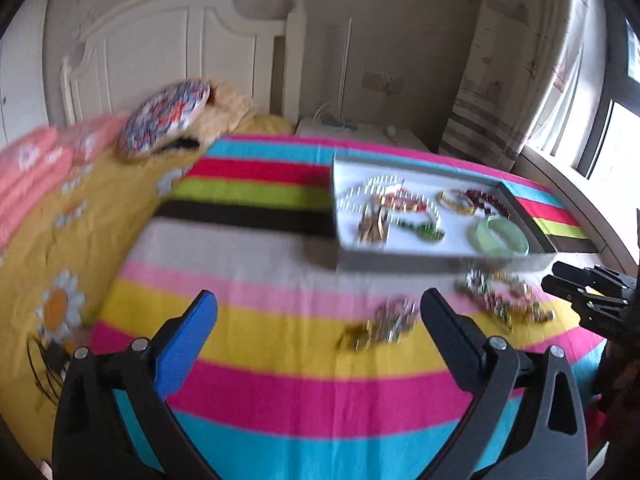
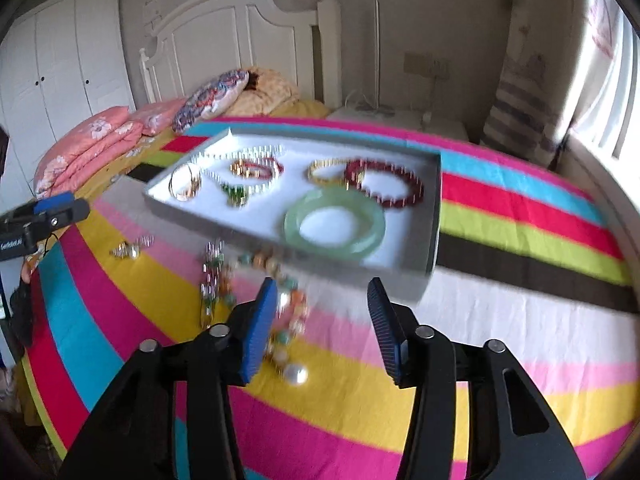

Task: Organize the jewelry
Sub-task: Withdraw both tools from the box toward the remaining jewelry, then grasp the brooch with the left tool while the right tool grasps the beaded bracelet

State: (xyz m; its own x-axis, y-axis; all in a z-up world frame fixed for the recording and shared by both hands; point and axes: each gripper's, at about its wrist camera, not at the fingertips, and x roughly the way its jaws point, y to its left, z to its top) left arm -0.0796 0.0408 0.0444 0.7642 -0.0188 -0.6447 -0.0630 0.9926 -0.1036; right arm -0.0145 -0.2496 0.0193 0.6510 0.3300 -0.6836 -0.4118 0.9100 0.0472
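Right tool (image 2: 320, 320) apart, empty, beaded bracelet (image 2: 286, 320) just beside its left finger, tray (image 2: 434, 200) beyond.

A shallow grey tray (image 2: 434, 216) with a white lining lay flat on the striped bed cover (image 2: 520, 208). Inside it rested a pale green bangle (image 2: 335, 229) near the front edge, a dark red bead bracelet (image 2: 384, 184) behind it, touching a gold bracelet (image 2: 326, 171), a string of pearl-like beads (image 2: 240, 160) looped round a red and gold bracelet (image 2: 256, 168), and a thin gold hoop (image 2: 185, 185) in the left corner. In front of the tray, loose on the cover, lay a blurred multicoloured bead strand (image 2: 280, 312) ending in a large white pearl (image 2: 296, 374), and a small gold and silver piece (image 2: 130, 249) apart to the left.
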